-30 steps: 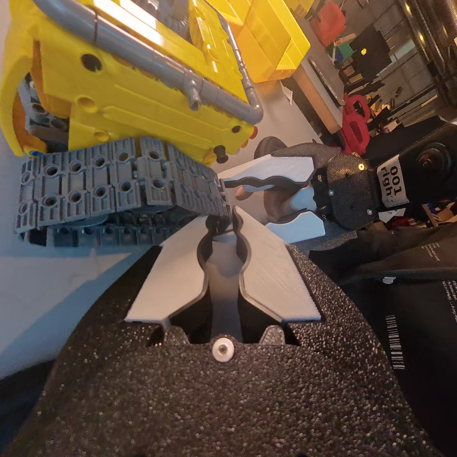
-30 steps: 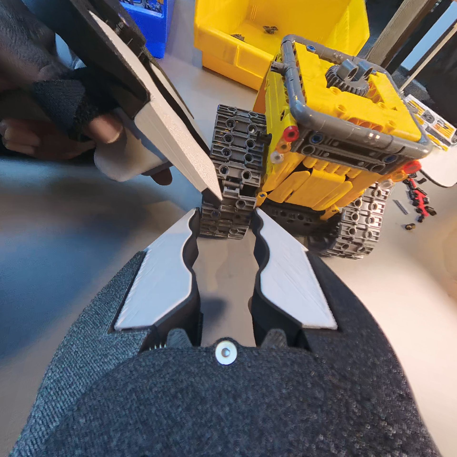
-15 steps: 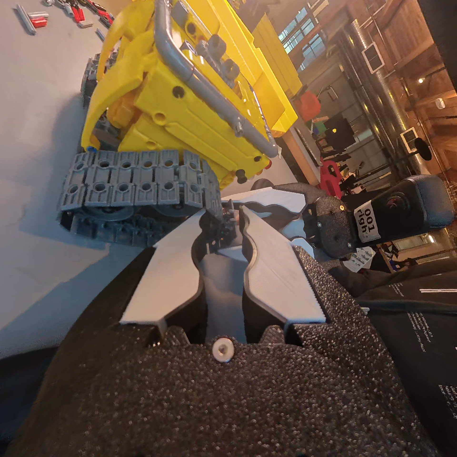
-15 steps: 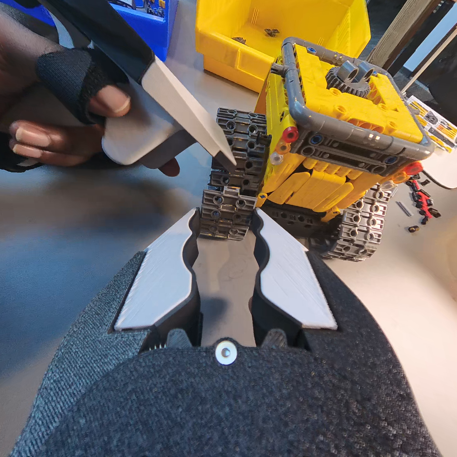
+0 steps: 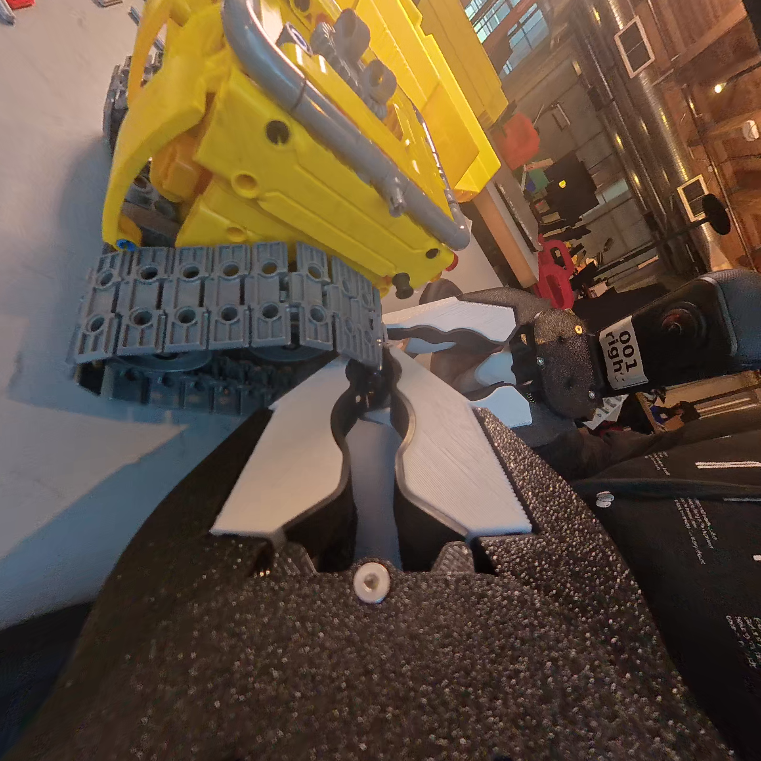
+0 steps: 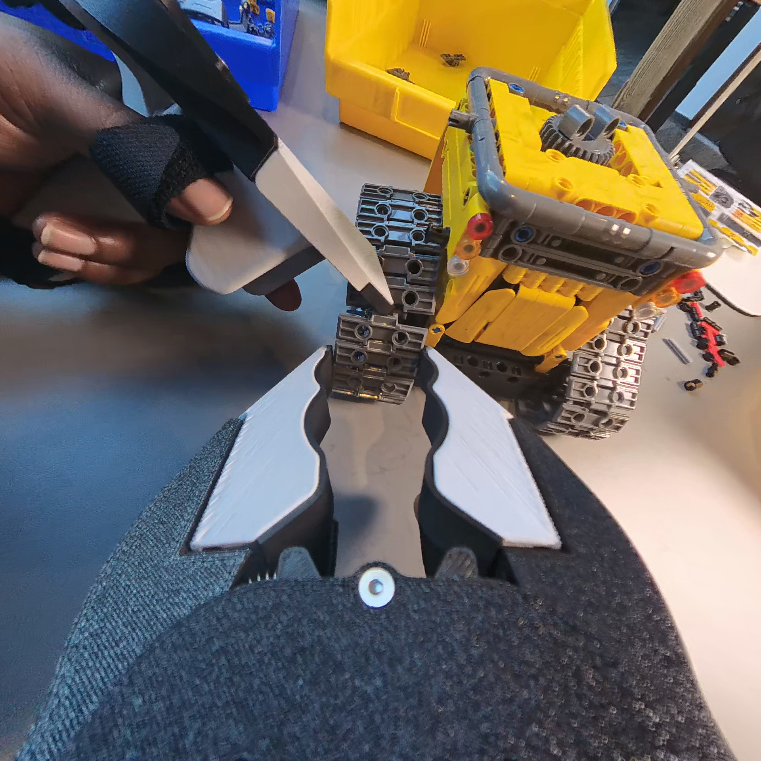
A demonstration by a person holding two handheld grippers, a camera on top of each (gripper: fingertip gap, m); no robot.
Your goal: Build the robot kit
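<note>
Since the frame a second ago, the left gripper [image 5: 381,362] has been riding up the end of the near grey track [image 5: 230,304] of the yellow brick-built tracked vehicle [image 5: 313,173], and its tips are now sitting higher on the tread. Its jaws are standing nearly closed, pinching the dark links at the end of the track where the band is curving down. The right gripper [image 6: 374,362] is staying put, its jaws standing wide apart and bracketing the lower end of the same track [image 6: 383,354], one fingertip on each side; whether the pads are pressing on the links cannot be told. The track's long axis is running straight away from the right jaws and crosswise to the left ones. The left gripper is the closer one, coming in from above and to the side, while the vehicle is resting on the pale table [image 6: 617,514], with a yellow bin [image 6: 453,70] behind it.
</note>
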